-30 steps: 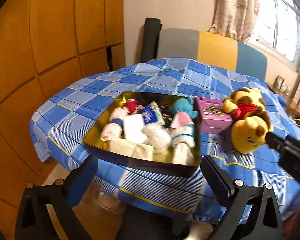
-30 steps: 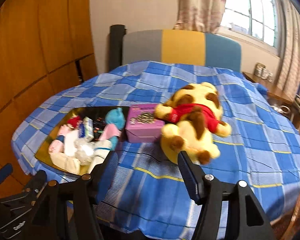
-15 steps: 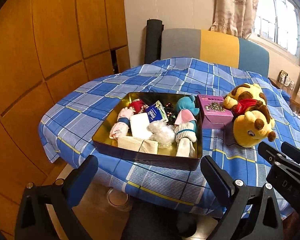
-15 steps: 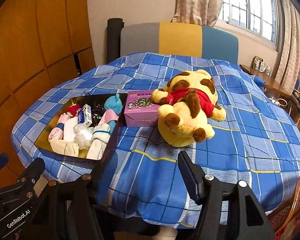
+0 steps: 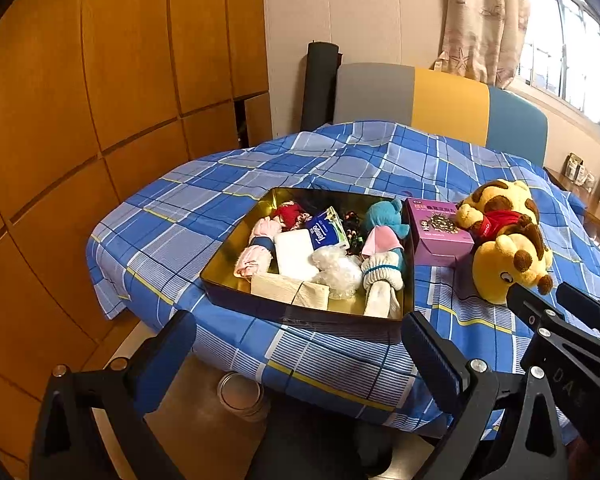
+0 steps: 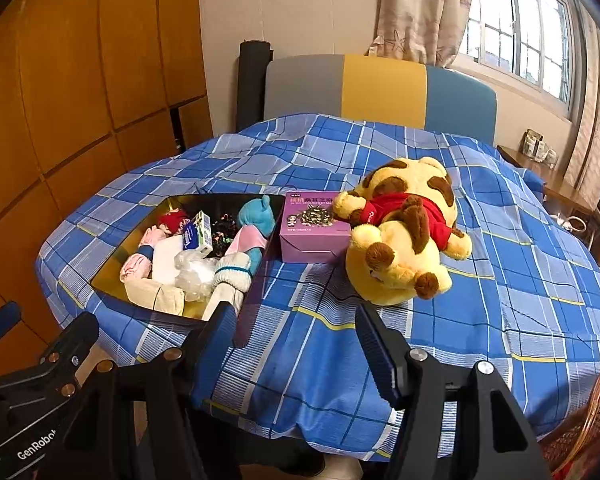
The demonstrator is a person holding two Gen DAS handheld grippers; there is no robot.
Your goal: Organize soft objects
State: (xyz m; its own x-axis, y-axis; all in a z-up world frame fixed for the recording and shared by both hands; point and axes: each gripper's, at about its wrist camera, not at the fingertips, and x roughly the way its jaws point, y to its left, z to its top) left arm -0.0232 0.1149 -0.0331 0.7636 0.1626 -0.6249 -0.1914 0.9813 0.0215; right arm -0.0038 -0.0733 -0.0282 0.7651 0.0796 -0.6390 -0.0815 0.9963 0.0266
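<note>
A round table draped in a blue plaid cloth (image 6: 480, 264) stands in a wood-panelled room, with a grey, yellow and blue padded chair back (image 6: 380, 90) behind it and a curtained window at far right. On the left of the cloth sits a shallow, dark-walled tin tray with a gold lining (image 5: 236, 280), crowded with soft things: a teal plush toy (image 5: 382, 218), a rolled white sock with a blue stripe (image 5: 382, 276), a pink rolled cloth (image 5: 252, 258), a white flat pack (image 5: 294, 254), a blue tissue packet (image 5: 324, 232) and crinkled clear plastic (image 5: 338, 268). The red item and the dark tangle at the tray's far end are hard to make out. Just right of the tray rests a purple cardboard box (image 6: 312, 228), with a yellow, brown-spotted plush dog in a red shirt (image 6: 404, 236) lying against it. The left gripper (image 5: 296, 344), in the near foreground, hangs with jaws wide apart and empty; the right gripper (image 6: 296, 340) is likewise parted, about halfway, gripping nothing. Both sit short of the table's near edge, their bodies cut off by the frame.
</note>
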